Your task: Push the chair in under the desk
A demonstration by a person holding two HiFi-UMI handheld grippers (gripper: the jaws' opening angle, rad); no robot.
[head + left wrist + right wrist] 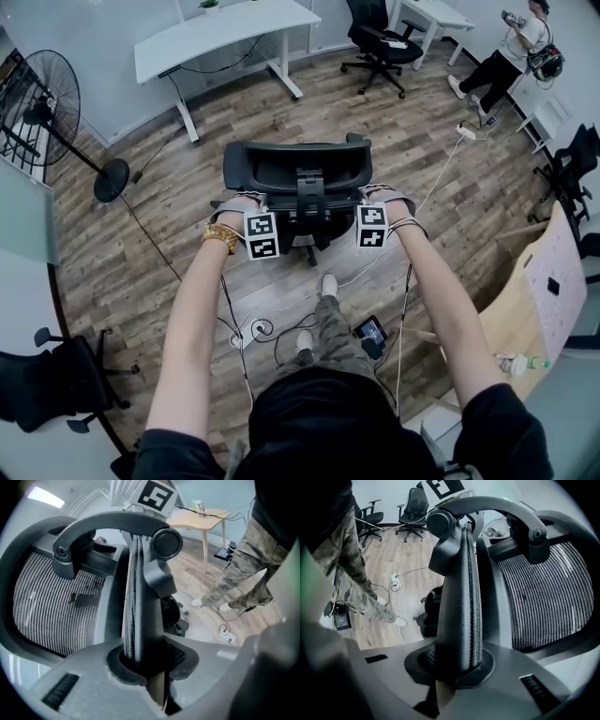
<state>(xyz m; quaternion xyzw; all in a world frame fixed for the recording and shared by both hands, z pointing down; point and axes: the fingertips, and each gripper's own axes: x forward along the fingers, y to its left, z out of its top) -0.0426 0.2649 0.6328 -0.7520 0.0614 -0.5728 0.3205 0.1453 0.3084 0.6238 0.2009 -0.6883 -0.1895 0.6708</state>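
Well short of the desk (220,33), the chair (295,169) stood with left gripper (235,201) and right gripper (383,194) clamped on its back's side edges, a sound hold for something heavy that probably rolls easily.

The person wears a black top (497,427), camouflage trousers (334,328), white shoes (329,284) and a gold bracelet (222,235).

Black office chair (295,173) with fine black-and-grey mesh on the back; white desk (225,28); brown wood-plank floor (141,253); black-and-white square patterns on both marker cubes (262,235); green-brown camouflage trousers (243,569); black fan (111,180); pale wooden table (197,518)
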